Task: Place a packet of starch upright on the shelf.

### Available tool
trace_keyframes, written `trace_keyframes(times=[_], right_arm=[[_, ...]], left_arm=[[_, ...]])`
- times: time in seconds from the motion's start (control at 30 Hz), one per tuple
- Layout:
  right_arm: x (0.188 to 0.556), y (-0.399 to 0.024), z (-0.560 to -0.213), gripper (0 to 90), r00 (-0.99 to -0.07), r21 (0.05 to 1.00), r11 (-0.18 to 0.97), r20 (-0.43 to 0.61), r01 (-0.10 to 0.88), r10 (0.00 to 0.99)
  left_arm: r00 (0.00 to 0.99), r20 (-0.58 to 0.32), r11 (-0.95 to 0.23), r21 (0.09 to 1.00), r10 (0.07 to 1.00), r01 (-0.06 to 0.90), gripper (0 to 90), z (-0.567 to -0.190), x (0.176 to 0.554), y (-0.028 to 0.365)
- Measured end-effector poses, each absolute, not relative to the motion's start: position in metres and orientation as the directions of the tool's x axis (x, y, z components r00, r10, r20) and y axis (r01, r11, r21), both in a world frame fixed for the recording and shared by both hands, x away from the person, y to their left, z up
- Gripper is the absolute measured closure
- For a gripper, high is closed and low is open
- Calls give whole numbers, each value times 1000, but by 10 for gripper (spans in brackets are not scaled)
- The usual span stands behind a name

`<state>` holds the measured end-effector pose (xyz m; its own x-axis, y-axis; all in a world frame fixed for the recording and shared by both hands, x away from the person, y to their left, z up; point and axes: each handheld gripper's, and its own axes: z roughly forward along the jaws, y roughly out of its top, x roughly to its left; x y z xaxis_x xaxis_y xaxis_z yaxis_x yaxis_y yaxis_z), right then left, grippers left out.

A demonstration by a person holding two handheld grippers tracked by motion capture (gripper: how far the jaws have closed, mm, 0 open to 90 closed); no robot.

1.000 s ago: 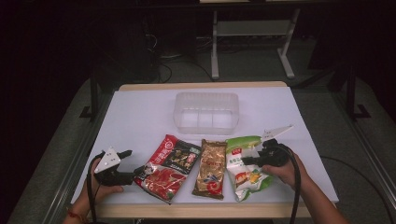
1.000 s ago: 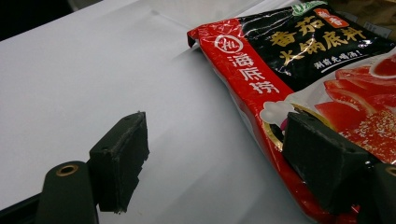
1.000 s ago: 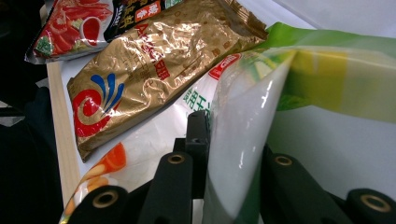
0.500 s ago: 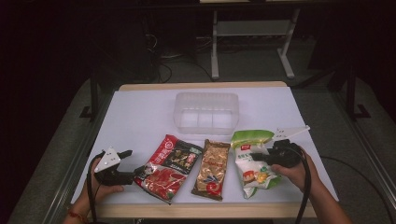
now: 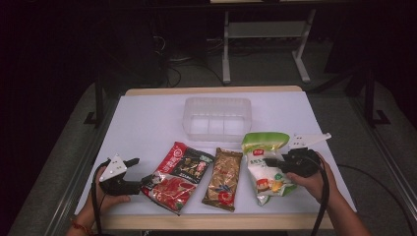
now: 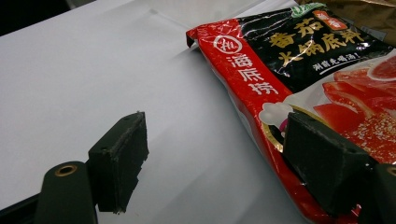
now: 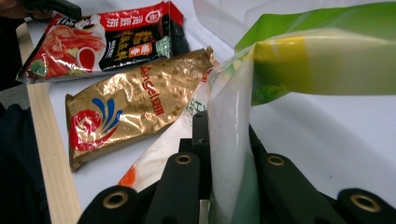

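White table [image 5: 147, 118] bears three packets; right hand-held gripper [image 5: 275, 162] clamps the green one [image 5: 265, 162], left [image 5: 142, 183] gapes.

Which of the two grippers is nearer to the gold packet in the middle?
Right. The right gripper grips the green-and-white bag right beside the gold packet; the left gripper sits beyond the red packet.

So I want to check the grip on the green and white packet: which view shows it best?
The right gripper view: the green and white packet stands pinched edge-on between the right gripper jaws. The high view shows the packet whole, lifted at one end, but not the pinch. The left gripper view looks at the red packet.
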<state>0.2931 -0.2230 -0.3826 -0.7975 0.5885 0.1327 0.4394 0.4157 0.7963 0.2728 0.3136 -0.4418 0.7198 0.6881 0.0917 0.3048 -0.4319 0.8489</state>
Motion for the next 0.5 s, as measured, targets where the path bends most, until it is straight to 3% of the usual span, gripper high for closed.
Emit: trace_keyframes(times=[0.5], right_arm=[[287, -218, -368, 831, -764, 868, 359, 36, 343, 644]], left_arm=[[721, 81, -427, 849, 688, 313, 222, -442, 273, 314]])
